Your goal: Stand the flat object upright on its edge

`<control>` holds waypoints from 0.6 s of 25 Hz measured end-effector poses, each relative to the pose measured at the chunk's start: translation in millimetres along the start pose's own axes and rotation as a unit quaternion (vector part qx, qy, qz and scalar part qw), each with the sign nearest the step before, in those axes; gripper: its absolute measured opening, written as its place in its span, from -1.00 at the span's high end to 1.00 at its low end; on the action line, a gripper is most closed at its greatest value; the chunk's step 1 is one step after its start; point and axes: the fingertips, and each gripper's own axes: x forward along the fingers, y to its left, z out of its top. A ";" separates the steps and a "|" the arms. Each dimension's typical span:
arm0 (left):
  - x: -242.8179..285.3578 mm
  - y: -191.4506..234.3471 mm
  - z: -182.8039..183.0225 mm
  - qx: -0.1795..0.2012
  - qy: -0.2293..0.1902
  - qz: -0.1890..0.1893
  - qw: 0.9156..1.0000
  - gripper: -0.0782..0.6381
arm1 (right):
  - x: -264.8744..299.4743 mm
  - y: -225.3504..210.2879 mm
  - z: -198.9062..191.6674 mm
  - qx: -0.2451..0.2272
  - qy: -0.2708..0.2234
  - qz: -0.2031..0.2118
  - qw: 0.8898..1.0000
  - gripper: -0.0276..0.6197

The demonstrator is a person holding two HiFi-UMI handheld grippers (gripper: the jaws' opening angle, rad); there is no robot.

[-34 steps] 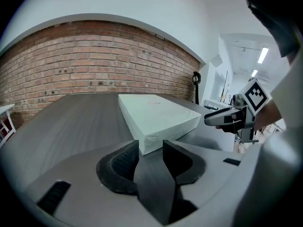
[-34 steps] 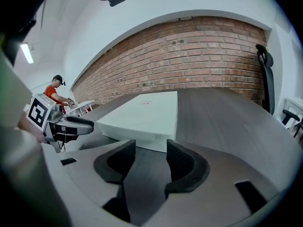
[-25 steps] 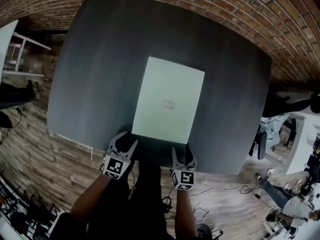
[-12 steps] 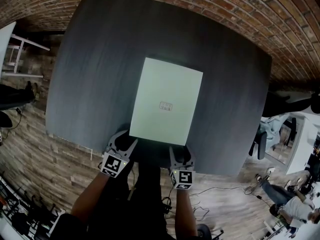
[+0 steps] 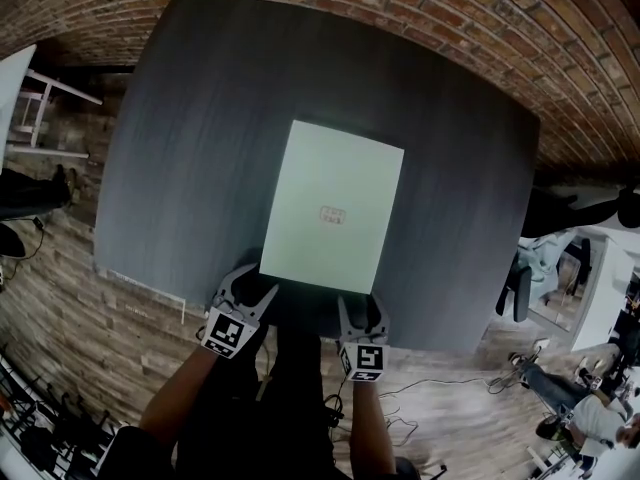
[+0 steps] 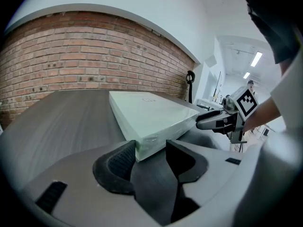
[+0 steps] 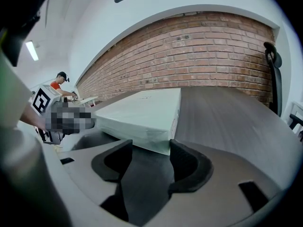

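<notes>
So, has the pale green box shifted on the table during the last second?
No. The box lies flat, as far from the near edge of the table as before; only the whole head view drifted slightly.

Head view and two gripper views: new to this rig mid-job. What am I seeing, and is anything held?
No robot: a person holds a two-jaw tool in each hand. The head view looks down from the person's head; each gripper view rides on one tool, looking along its jaws. A pale green flat box lies on the dark table. The left tool and right tool each straddle a near corner of it. The left jaws have just been opening; neither tool clamps it.
</notes>
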 end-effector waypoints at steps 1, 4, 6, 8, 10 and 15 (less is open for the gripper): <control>-1.8 -0.6 1.2 0.001 0.000 0.000 1.000 0.25 | -1.6 0.8 1.4 -0.001 -0.001 0.000 1.000 0.16; -6.8 -3.5 5.5 0.004 -0.002 -0.003 1.000 0.25 | -7.6 0.5 3.3 -0.005 -0.002 -0.001 1.000 0.16; -10.1 -7.6 8.8 0.005 -0.003 -0.008 1.000 0.24 | -12.6 -0.8 4.1 -0.004 -0.003 -0.002 1.000 0.16; -15.2 -11.7 12.6 0.007 -0.003 -0.012 1.000 0.22 | -18.2 0.0 9.4 -0.003 -0.005 -0.001 1.000 0.16; -21.3 -14.0 17.8 0.009 -0.005 -0.011 1.000 0.22 | -23.9 2.4 16.6 -0.004 -0.009 0.002 1.000 0.16; -34.9 -14.6 30.8 0.002 -0.019 0.000 1.000 0.22 | -37.5 12.7 30.8 -0.012 -0.016 0.012 1.000 0.16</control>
